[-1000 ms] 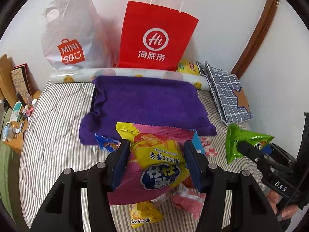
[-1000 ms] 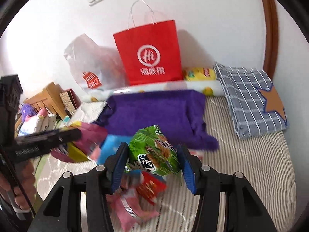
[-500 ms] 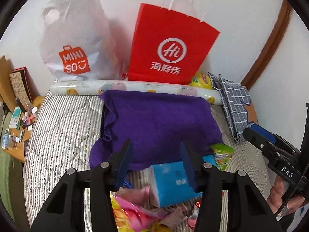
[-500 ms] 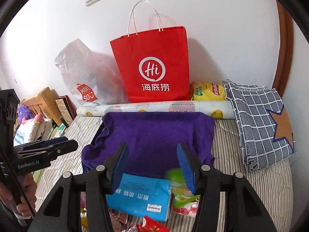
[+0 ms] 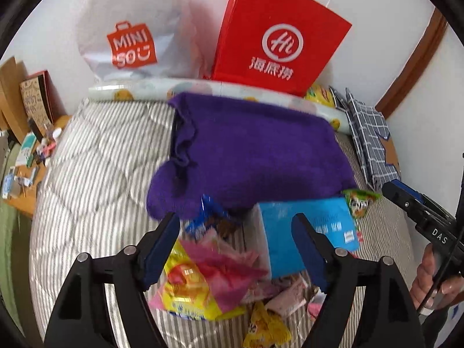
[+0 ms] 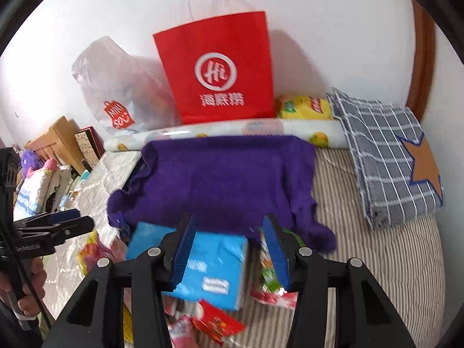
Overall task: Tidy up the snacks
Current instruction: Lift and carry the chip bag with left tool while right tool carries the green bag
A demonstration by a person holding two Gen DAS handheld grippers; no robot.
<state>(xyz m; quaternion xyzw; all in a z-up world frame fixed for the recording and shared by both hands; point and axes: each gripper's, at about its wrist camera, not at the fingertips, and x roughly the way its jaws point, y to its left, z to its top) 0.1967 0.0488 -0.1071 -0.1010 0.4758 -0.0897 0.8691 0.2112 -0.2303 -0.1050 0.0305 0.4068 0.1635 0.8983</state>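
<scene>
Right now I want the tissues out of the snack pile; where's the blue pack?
The blue pack lies mid-pile on the striped bed, at the purple towel's near edge, with the green snack bag to its right.

The left claw [image 5: 235, 249] let go of the pink-and-yellow snack bag [image 5: 203, 278], which landed on the bed [image 5: 87, 174]; its jaws opened wide. The right claw [image 6: 229, 252] dropped the green packet [image 6: 268, 275]; its jaws narrowed slightly.
</scene>
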